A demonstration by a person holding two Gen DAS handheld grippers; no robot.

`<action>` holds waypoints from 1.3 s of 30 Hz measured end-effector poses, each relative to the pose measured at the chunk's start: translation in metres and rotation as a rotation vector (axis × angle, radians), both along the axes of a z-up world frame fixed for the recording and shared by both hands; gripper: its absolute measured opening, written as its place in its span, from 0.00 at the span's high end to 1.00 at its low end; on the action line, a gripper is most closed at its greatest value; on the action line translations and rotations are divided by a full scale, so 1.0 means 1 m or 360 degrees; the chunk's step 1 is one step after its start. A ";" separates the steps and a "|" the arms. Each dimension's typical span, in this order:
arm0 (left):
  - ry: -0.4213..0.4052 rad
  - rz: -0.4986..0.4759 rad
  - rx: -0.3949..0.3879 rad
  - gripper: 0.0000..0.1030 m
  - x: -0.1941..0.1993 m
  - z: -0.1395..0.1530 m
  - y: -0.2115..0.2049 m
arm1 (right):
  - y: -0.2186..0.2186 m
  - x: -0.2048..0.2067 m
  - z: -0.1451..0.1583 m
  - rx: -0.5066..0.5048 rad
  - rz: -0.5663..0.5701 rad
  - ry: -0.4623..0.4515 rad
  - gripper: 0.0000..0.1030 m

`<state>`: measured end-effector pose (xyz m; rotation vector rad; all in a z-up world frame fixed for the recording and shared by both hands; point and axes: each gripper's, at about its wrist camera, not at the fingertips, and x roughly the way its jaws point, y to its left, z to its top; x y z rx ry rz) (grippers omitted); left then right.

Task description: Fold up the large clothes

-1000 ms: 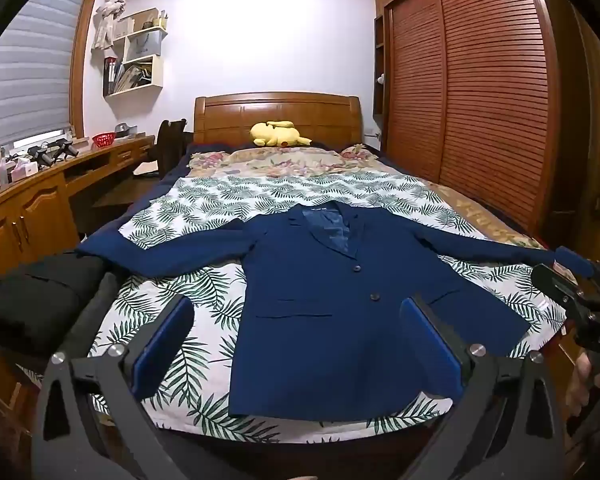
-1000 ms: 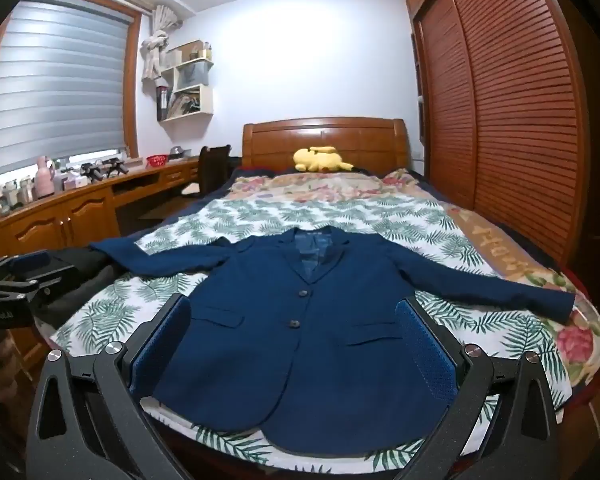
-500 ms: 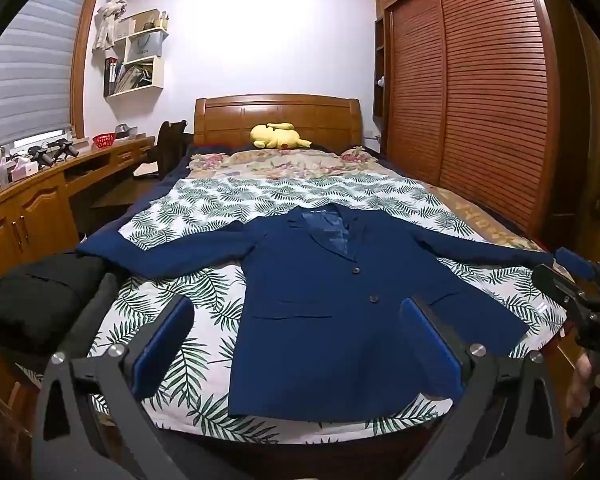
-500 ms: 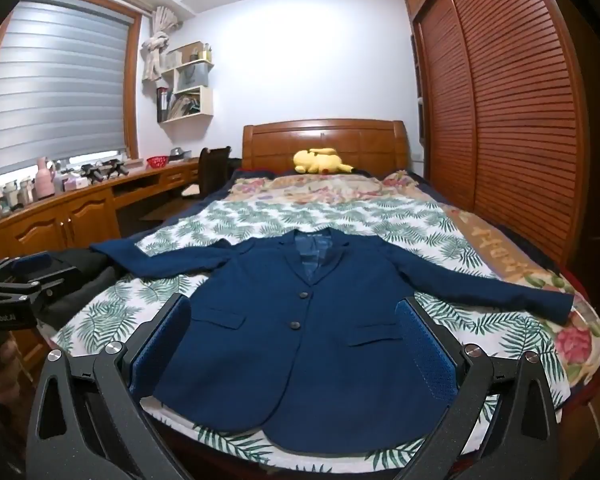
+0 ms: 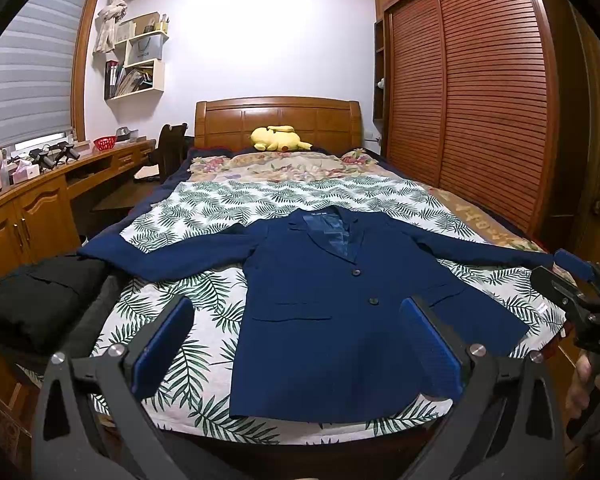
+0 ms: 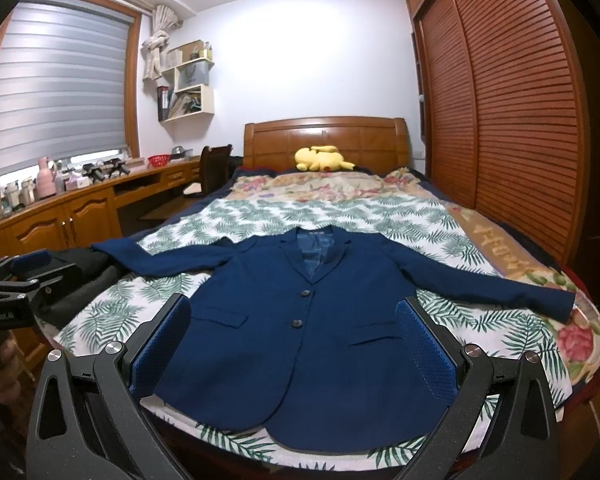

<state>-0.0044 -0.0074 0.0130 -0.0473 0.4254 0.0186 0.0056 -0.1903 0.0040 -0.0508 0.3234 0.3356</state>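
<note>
A navy blue suit jacket (image 5: 332,304) lies flat and face up on the bed, buttoned, both sleeves spread out to the sides; it also shows in the right wrist view (image 6: 300,320). My left gripper (image 5: 296,344) is open and empty, held above the foot of the bed in front of the jacket's hem. My right gripper (image 6: 292,344) is open and empty, also in front of the hem. The right gripper shows at the right edge of the left wrist view (image 5: 580,292); the left gripper shows at the left edge of the right wrist view (image 6: 20,280).
The bed (image 5: 204,216) has a leaf-print cover and a wooden headboard (image 5: 276,120) with a yellow plush toy (image 5: 278,139). A pile of black clothes (image 5: 36,300) lies at the bed's left corner. A wooden desk (image 5: 32,208) runs along the left; a slatted wardrobe (image 5: 480,100) stands right.
Both views have drifted very slightly; the jacket and both grippers stay as they were.
</note>
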 end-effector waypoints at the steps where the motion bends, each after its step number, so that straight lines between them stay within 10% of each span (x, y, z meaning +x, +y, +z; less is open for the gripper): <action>1: 0.0002 0.0001 -0.0001 0.00 0.000 0.001 -0.001 | -0.001 0.000 0.000 0.0000 0.0001 0.0003 0.00; 39: -0.0006 0.0001 -0.0009 0.00 0.001 -0.007 0.003 | 0.002 -0.007 -0.004 0.0022 0.0015 0.0015 0.00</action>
